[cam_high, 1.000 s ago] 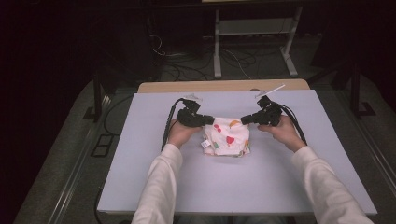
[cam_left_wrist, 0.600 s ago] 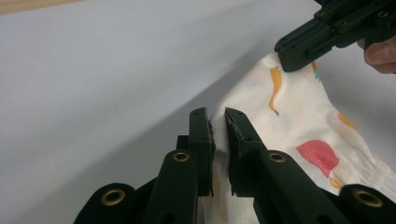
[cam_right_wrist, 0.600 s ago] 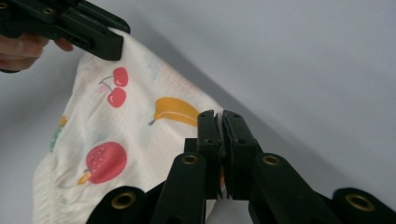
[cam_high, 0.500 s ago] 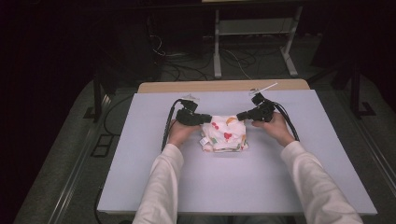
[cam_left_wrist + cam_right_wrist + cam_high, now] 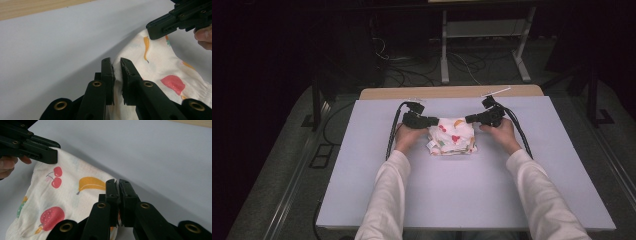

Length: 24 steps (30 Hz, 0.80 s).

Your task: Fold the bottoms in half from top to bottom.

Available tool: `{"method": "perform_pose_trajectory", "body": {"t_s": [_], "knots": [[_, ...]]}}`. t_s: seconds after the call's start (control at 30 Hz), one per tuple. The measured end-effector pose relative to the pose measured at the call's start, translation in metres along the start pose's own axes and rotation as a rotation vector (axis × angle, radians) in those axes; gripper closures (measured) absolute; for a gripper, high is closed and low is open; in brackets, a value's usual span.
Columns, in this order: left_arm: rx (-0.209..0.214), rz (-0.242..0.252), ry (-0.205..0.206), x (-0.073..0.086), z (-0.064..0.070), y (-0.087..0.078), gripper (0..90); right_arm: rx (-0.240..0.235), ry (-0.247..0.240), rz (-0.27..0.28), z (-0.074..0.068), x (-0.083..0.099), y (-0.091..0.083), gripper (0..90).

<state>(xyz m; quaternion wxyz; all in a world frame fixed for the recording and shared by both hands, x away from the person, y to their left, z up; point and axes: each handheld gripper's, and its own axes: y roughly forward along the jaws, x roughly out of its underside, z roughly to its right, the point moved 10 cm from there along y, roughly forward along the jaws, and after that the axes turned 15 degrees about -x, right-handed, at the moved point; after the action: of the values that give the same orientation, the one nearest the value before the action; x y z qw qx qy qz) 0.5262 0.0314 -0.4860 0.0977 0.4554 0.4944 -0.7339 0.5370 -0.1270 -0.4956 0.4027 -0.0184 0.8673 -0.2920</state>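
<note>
A white cloth [image 5: 452,137] printed with fruit lies bunched in the middle of the pale table [image 5: 462,200]. My left gripper [image 5: 431,121] is shut on its far left corner, with cloth [image 5: 155,65] pinched between the jaws [image 5: 117,68]. My right gripper [image 5: 470,119] is shut on the far right corner; the cloth [image 5: 65,192] shows cherries, a banana and a strawberry beside its jaws [image 5: 118,187]. The two grippers face each other across the cloth's far edge. In each gripper view the other gripper appears farther off at an upper corner.
A wooden strip [image 5: 452,92] runs along the table's far edge. Cables [image 5: 392,130] trail from both grippers over the table. Beyond the table are a dark floor, more cables and a metal stand [image 5: 482,45].
Both grippers have carried the cloth's corners away from the person toward the far edge and drawn closer together, so the cloth sits farther up the table.
</note>
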Motion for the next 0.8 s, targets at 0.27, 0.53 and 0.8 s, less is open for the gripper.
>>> {"method": "perform_pose_trajectory", "body": {"t_s": [0.27,0.53,0.8], "knots": [[-0.013,-0.007,-0.012,-0.003,-0.004,0.009,80.1,-0.004,0.016,0.024,0.007,0.001,0.001,84.8],[-0.009,-0.010,-0.022,0.000,-0.006,0.015,72.0,0.017,0.024,0.013,0.013,0.004,0.002,71.1],[-0.027,0.000,-0.051,-0.005,-0.007,0.003,38.6,0.010,0.060,0.068,0.010,0.002,-0.004,37.6]]}}
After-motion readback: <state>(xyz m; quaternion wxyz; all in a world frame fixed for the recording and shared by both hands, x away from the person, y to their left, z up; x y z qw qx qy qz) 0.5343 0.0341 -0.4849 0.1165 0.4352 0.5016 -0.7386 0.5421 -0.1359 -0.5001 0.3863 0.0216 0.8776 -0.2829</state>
